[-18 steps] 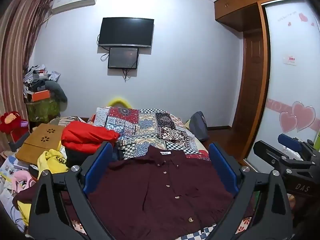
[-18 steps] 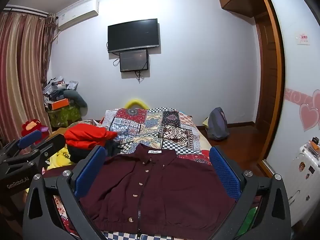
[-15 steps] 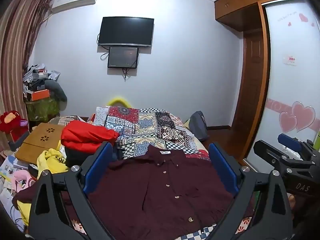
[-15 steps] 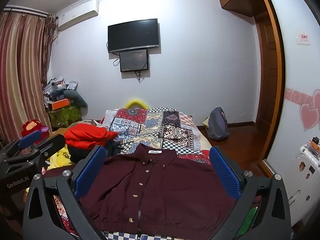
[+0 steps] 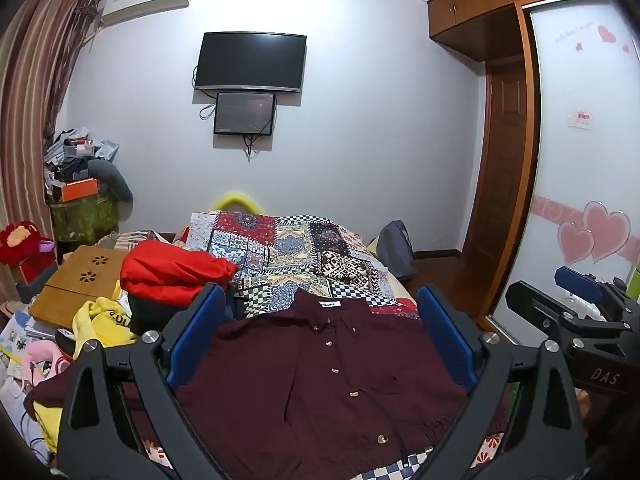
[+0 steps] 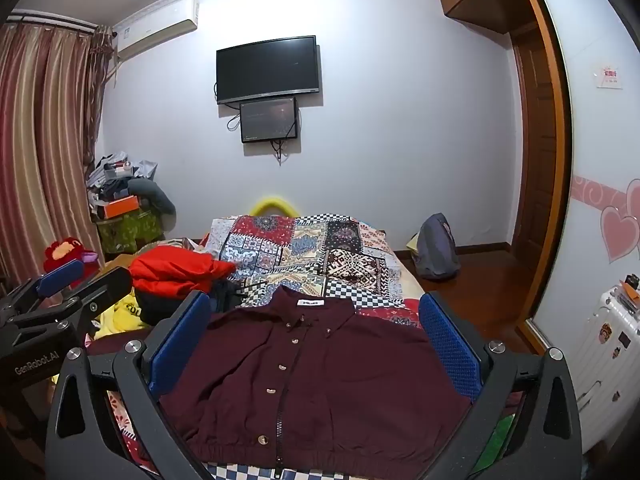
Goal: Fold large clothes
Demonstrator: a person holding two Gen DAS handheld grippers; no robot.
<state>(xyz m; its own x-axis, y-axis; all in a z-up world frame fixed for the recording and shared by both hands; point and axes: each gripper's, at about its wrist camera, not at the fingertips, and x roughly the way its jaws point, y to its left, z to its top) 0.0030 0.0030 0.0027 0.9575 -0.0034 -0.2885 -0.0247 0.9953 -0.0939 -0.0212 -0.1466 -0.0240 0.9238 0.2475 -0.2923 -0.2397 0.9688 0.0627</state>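
We hold both grippers, left gripper (image 5: pixel 320 332) and right gripper (image 6: pixel 316 336), fingers wide, above the flat maroon button-front shirt (image 6: pixel 320 368) at lower centre.

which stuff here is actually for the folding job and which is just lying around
For the job: maroon jacket, spread flat on the patchwork bedspread; left gripper, open; right gripper, open.

Lying about: red garment, yellow garment, backpack.

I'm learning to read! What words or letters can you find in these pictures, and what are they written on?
"DAS": on the right gripper, seen from the left wrist.
"GenRobot.AI": on the left gripper, seen from the right wrist.
Yellow garment: dark letters, partly hidden, unreadable.
Collar label of the maroon jacket: too small.
Wall sticker and wardrobe door writing: too blurred.
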